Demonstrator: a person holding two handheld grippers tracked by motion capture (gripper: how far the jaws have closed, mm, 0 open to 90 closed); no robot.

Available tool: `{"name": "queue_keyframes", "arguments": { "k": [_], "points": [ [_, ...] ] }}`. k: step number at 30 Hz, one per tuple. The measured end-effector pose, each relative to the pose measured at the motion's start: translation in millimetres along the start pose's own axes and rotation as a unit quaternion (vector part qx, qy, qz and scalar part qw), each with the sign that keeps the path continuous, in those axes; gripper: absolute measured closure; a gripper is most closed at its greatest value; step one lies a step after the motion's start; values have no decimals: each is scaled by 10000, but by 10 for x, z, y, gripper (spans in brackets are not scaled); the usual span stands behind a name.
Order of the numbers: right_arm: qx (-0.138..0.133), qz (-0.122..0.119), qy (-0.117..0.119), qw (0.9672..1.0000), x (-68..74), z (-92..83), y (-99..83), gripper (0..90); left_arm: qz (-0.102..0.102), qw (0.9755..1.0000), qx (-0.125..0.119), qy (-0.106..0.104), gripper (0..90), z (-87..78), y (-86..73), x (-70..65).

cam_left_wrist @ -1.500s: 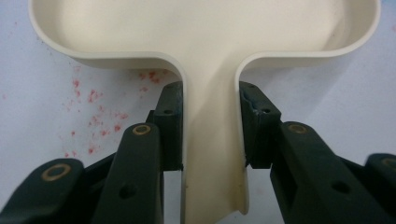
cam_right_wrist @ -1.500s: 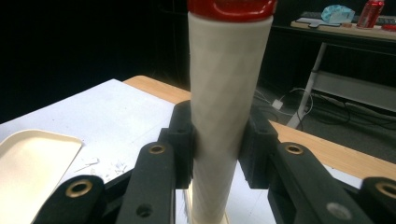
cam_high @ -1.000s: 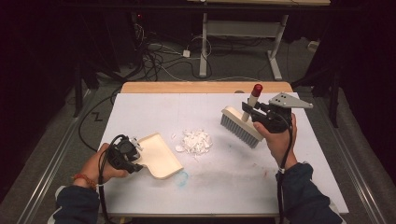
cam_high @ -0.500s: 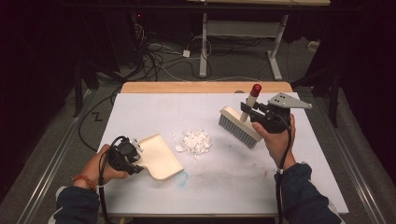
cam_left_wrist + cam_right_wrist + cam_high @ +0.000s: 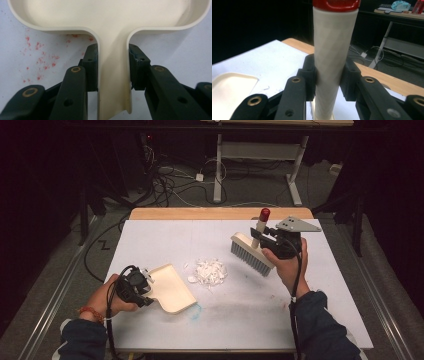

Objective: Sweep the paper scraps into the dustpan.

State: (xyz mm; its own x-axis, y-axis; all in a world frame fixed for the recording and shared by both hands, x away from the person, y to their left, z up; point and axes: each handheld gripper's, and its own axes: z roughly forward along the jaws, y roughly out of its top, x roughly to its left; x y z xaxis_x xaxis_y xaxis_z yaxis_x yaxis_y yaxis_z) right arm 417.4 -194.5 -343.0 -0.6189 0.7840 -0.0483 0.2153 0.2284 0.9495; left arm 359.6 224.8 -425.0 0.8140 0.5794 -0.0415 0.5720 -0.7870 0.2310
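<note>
Left gripper [image 5: 113,72] pinching smooth cream plastic dustpan [image 5: 172,287] by its handle; right gripper [image 5: 328,75] clamping cream brush [image 5: 252,254], grey-bristled, red-capped.

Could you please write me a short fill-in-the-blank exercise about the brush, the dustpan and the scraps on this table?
1. The left gripper is shut on the handle of the cream ____.
2. The brush has a cap on its handle whose colour is ____.
3. The white paper scraps lie between the dustpan and the ____.
4. The right gripper clamps the brush by its ____.

Missing words: dustpan; red; brush; handle
</note>
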Motion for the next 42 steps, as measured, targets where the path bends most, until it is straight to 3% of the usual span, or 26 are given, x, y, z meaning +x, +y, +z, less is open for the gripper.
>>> {"name": "queue_keyframes", "arguments": {
  "k": [6, 9, 17, 24, 33, 42],
  "points": [
    [132, -141, -123, 9997, 45, 157, 1, 706, -55, 9999, 1, -94, 631, 11, 26, 30],
    [158, -181, -234, 9994, 44, 244, 15, 706, 12, 9999, 104, -115, 631, 42, 65, 43],
    [353, -228, -370, 9984, 89, 494, -3, 706, 68, 9996, 256, -12, 631, 22, 122, 35],
    [483, -294, -275, 9980, 176, 651, -34, 706, -40, 9988, 432, -209, 632, -16, 197, 110],
    [469, -203, -208, 9985, 253, 730, -37, 706, 93, 9980, 626, -23, 632, -18, 303, 74],
    [418, -166, 19, 9990, 597, 899, -39, 704, 75, 9974, 716, -96, 632, -5, 317, 97]
  ]
}}
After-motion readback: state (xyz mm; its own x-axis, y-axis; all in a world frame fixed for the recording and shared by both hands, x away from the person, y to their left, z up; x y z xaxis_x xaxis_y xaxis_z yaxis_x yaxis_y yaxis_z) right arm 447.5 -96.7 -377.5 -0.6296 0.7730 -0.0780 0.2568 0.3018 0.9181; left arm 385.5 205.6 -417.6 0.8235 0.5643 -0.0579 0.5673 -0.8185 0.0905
